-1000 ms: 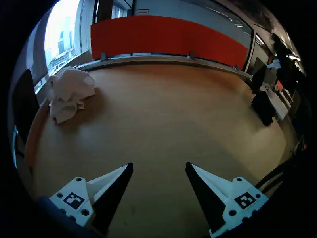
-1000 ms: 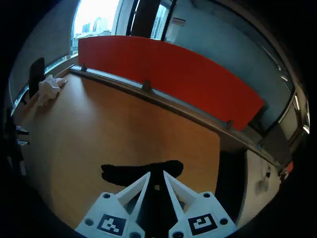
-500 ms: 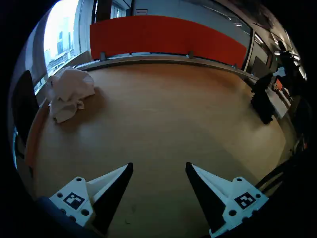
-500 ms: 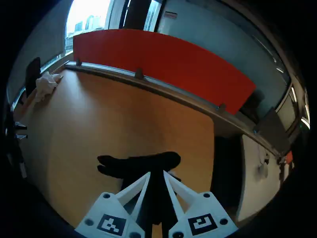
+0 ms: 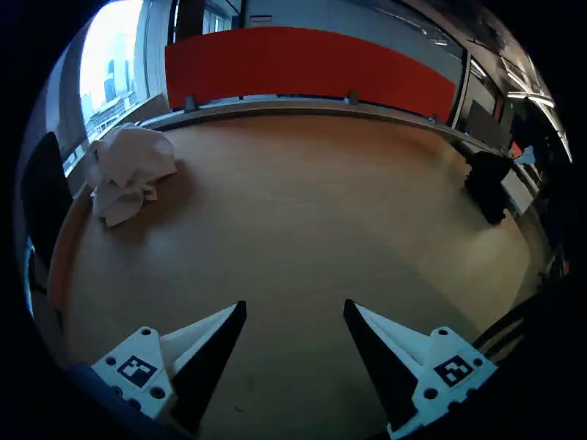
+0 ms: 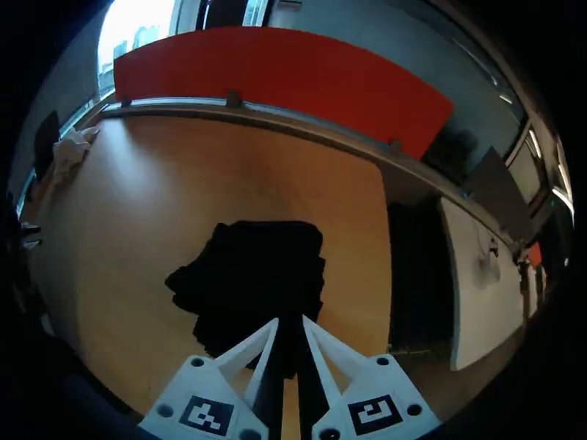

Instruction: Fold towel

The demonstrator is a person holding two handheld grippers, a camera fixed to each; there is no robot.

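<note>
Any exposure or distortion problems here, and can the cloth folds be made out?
Left gripper view: window blown out, white cloth pile keeps its creases. Right gripper view: window overexposed too; black towel reads as a flat dark shape, folds lost; the table's far edge bows from fisheye distortion.

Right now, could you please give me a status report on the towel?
Left gripper open, empty, over wooden desk. Right gripper shut on black towel, bunched, not yet folded. White cloth heap at desk's far corner, well aside.

Right hand-held gripper (image 6: 290, 320) pinches the black towel (image 6: 253, 279) at its near edge; wooden table (image 6: 147, 191) beneath
</note>
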